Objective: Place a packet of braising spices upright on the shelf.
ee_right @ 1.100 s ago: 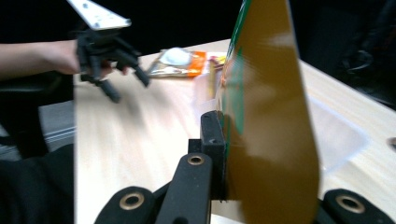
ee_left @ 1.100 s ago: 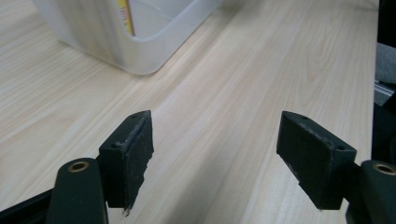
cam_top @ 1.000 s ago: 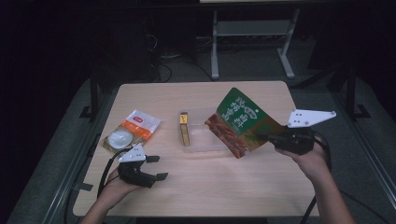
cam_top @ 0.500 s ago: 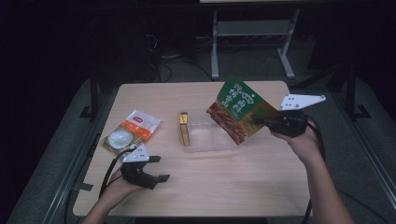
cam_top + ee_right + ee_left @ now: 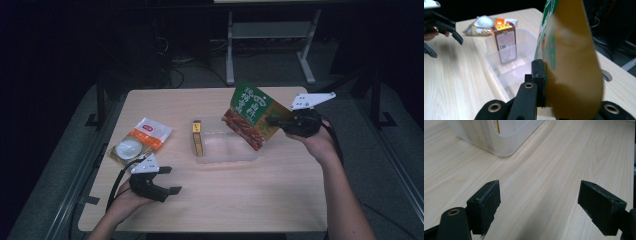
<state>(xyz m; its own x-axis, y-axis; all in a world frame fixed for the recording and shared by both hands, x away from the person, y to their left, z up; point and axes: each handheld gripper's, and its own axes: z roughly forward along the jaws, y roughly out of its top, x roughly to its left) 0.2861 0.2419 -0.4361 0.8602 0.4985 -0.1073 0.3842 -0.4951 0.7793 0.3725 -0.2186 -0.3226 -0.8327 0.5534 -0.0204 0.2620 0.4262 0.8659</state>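
the right gripper (image 5: pixel 272 120) has its jaws clenched on the pouch (image 5: pixel 248 114), holding it tilted above the tub (image 5: pixel 227 156) on the bench (image 5: pixel 260 200). the left gripper (image 5: pixel 167 180) rests low near the front edge, jaws released, having just widened, nothing between them.

A pale wooden surface (image 5: pixel 280 200) carries a clear plastic bin (image 5: pixel 227 149) near its centre, and a white-and-orange packet (image 5: pixel 141 140) lies at nine o'clock from it.
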